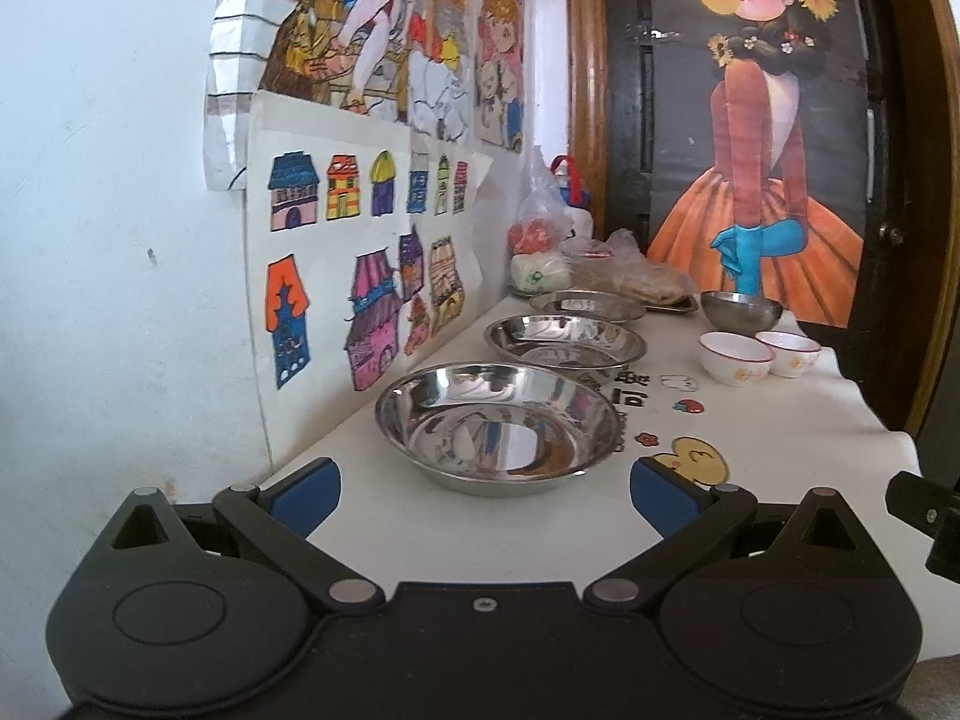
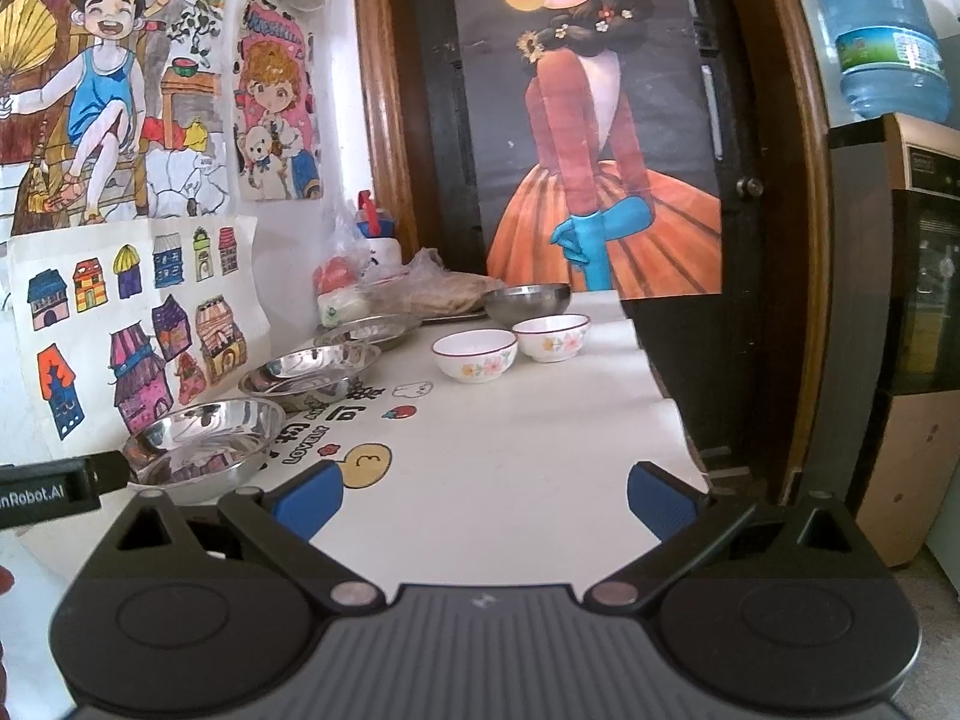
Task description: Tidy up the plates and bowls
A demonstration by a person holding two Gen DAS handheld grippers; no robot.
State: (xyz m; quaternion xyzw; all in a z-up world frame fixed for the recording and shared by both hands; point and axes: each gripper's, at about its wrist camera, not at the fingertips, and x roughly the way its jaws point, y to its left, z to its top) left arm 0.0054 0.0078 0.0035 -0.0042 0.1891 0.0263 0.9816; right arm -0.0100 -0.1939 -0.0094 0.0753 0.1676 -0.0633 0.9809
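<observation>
On the bench (image 1: 750,456), steel plate (image 1: 498,426) at twelve o'clock of the wide-open, empty left hand-held gripper (image 1: 485,489); right hand-held gripper (image 2: 485,495) likewise wide open, empty.

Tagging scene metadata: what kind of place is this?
Probably a home, in a dining or kitchen corner: children's drawings taped to the wall, steel plates and ceramic bowls on a table, a water dispenser bottle.

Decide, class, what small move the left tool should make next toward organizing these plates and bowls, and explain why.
Probably ease the left tool forward and down to the near rim of the nearest steel plate. Its fingers are spread wide and empty, the plate sits straight ahead, and two more steel plates lie in a row behind it, seemingly ready for stacking.
</observation>
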